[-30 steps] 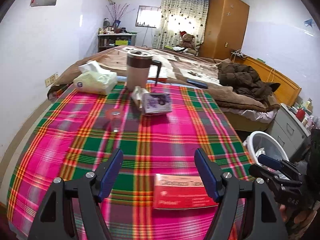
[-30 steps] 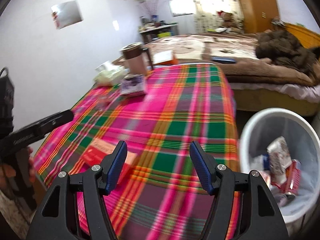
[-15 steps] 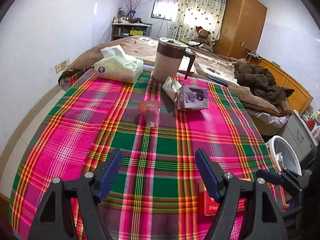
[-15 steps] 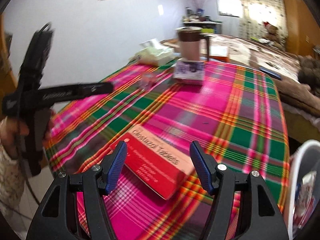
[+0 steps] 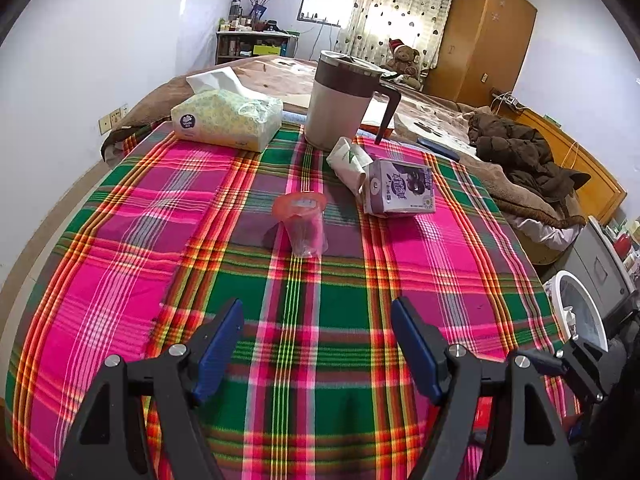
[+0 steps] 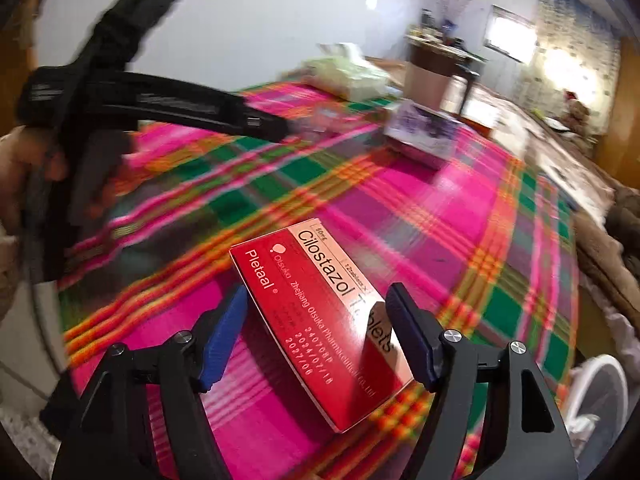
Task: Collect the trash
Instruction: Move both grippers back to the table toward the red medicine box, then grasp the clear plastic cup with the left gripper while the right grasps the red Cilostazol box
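Note:
A red Cilostazol tablet box [image 6: 320,320] lies on the plaid tablecloth [image 6: 400,192], between the open jaws of my right gripper [image 6: 316,336]. My left gripper [image 5: 318,344] is open and empty over the near middle of the table. Ahead of it stand a clear plastic cup with an orange rim [image 5: 302,222], a crumpled white wrapper [image 5: 348,160] and a purple milk carton [image 5: 400,188]. The left gripper also shows in the right wrist view [image 6: 160,108], blurred.
A tissue pack [image 5: 226,120] and a large lidded mug [image 5: 344,100] stand at the table's far edge. A white trash bin [image 5: 580,312] stands on the floor to the right of the table; it also shows in the right wrist view [image 6: 596,408]. A bed lies beyond.
My right gripper has swung left from the bin and closed in until the red box lies between its open jaws. My left gripper has moved left and forward toward the cup.

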The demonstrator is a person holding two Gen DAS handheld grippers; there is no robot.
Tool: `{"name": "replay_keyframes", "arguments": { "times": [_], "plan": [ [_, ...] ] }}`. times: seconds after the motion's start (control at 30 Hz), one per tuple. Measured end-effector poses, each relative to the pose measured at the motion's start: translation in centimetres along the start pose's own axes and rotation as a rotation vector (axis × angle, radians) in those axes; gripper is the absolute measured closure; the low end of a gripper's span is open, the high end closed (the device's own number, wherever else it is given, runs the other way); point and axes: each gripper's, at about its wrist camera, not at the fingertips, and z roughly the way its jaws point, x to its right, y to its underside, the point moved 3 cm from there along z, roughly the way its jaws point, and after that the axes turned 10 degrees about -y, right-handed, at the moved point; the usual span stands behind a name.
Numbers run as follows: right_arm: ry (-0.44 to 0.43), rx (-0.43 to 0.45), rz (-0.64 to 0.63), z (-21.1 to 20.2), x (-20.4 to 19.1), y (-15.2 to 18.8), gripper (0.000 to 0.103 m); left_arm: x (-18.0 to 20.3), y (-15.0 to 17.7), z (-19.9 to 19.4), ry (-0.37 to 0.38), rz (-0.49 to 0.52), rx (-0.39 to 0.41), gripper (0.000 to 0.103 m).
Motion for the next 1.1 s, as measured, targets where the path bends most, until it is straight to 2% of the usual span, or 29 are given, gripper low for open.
{"name": "replay_keyframes", "arguments": {
  "times": [0.23,0.33,0.47,0.57,0.73,0.93,1.0,1.07,1.1],
  "plan": [
    [0.029,-0.008,0.129,0.7,2.8,-0.4,0.028,0.6,-1.3,1.3,0.0,0.012,-0.003,0.026],
    [0.029,-0.015,0.186,1.2,3.8,-0.5,0.028,0.5,-2.2,2.3,-0.019,0.006,-0.005,0.026],
    [0.07,-0.036,0.218,1.8,4.5,-0.7,0.028,0.4,-3.1,3.9,-0.045,0.005,-0.014,0.026],
    [0.087,-0.054,0.245,2.2,5.0,-0.5,0.028,0.4,-3.7,4.9,-0.087,0.007,-0.019,0.026],
    [0.073,-0.049,0.309,2.2,5.9,-0.4,0.028,0.4,-4.4,6.4,-0.09,-0.007,-0.03,0.026],
    [0.094,-0.05,0.322,2.2,5.9,-0.2,0.028,0.5,-4.6,7.8,-0.091,-0.005,-0.051,0.036],
    [0.099,-0.051,0.323,2.2,5.8,-0.2,0.028,0.4,-4.7,8.1,-0.092,-0.009,-0.054,0.043],
    [0.102,-0.05,0.326,2.2,5.9,-0.2,0.028,0.4,-4.9,8.2,-0.095,-0.006,-0.05,0.046],
    [0.101,-0.049,0.326,2.2,5.9,-0.2,0.028,0.4,-5.0,8.3,-0.1,-0.007,-0.053,0.052]
  ]
}}
